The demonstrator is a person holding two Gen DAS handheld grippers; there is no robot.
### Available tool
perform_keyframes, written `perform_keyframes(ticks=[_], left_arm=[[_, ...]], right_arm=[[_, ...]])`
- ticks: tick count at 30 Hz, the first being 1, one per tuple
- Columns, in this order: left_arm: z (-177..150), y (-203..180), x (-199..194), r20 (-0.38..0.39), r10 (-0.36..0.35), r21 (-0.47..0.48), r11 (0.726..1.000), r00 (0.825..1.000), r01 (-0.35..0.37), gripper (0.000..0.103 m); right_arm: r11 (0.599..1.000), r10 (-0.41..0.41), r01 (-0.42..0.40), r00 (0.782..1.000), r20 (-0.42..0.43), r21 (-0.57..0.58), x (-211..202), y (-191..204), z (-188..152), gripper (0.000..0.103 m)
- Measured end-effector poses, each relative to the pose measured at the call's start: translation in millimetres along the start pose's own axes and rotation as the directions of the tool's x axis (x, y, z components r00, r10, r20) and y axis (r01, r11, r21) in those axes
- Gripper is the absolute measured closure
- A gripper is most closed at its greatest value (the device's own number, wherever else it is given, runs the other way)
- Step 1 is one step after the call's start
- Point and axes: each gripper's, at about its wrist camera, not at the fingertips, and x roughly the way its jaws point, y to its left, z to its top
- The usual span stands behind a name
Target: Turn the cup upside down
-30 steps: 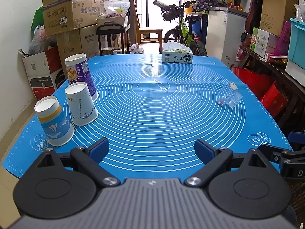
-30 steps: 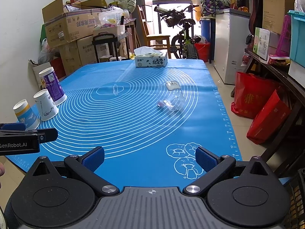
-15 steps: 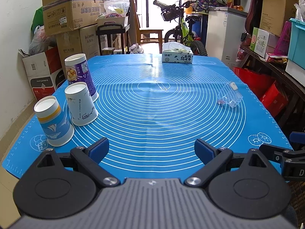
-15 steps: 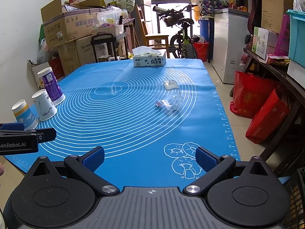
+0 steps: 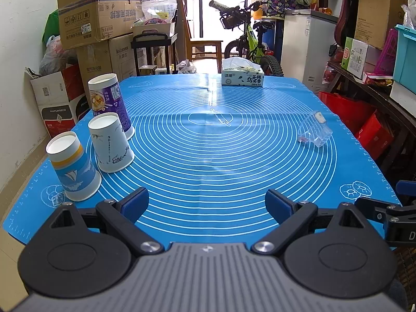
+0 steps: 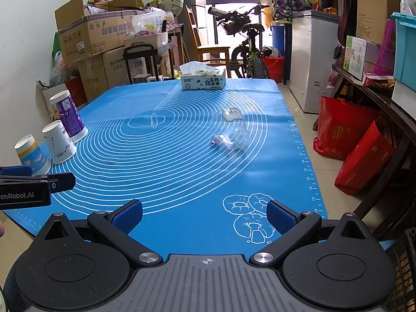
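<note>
A clear plastic cup [image 6: 230, 130] lies on its side on the blue mat [image 6: 182, 171], right of centre; it also shows in the left wrist view [image 5: 315, 129]. Three paper cups stand upside down at the mat's left edge: a purple one [image 5: 109, 101], a white one [image 5: 110, 141] and a blue-and-yellow one [image 5: 74, 167]. My left gripper [image 5: 206, 204] is open and empty near the front edge. My right gripper [image 6: 204, 214] is open and empty at the front right, well short of the clear cup.
A tissue box [image 6: 204, 79] stands at the mat's far end. Cardboard boxes [image 5: 93, 23] stack along the left wall. A bicycle [image 6: 247, 49] and a white cabinet [image 6: 312, 59] stand beyond the table. Red bags [image 6: 345, 135] sit on the floor at the right.
The right wrist view has shifted slightly, so the clear cup and tissue box sit a little further left. The left gripper has not moved.
</note>
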Motion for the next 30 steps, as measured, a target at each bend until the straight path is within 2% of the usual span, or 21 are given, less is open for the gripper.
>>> perform_keyframes(ticks=[30], left_arm=[[4.2, 2.3, 10.4, -0.009, 0.001, 0.003, 1.000, 1.000, -0.001, 0.008]], right_arm=[[1.000, -0.006, 0.006, 1.000, -0.017, -0.010, 7.5, -0.5, 6.7, 0.000]])
